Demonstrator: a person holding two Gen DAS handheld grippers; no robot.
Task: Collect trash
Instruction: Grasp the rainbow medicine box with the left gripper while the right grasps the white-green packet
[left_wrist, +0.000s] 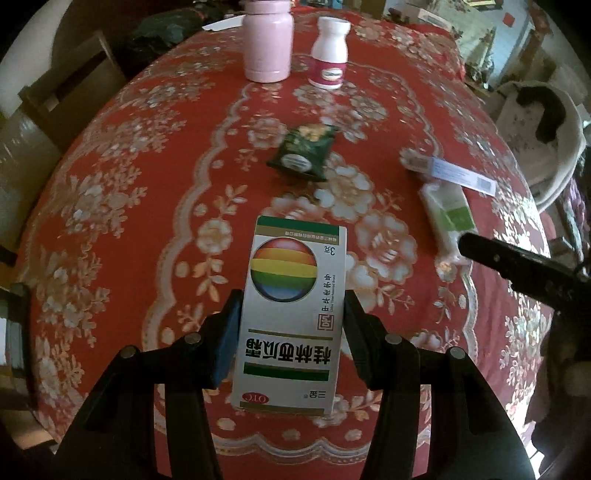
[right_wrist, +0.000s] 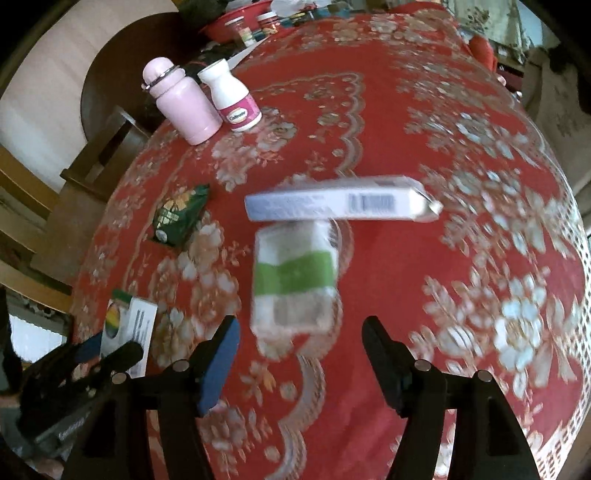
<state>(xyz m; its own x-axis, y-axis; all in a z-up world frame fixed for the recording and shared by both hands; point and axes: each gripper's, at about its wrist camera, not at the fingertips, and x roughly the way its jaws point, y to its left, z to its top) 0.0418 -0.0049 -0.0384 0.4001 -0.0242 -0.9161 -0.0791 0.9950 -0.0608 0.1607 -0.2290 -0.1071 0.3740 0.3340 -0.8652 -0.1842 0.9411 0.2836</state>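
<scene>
The left gripper (left_wrist: 291, 321) clamps a glossy rectangular cardboard medicine box (left_wrist: 291, 314) over the red floral tablecloth (left_wrist: 147, 221). The right gripper (right_wrist: 299, 350) gapes wide before a soft, crinkly green-banded packet (right_wrist: 293, 280), which touches a long flat carton (right_wrist: 340, 203).

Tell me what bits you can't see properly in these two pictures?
- Pink bottle: its top is cut off by the upper edge of the left wrist view.
- White and green packet and long box: motion blur in the right wrist view makes their print unreadable.
- Medicine box: the left gripper fingers cover its sides, and its underside is hidden.
- Where the trash goes: no bin shows in either view.
</scene>
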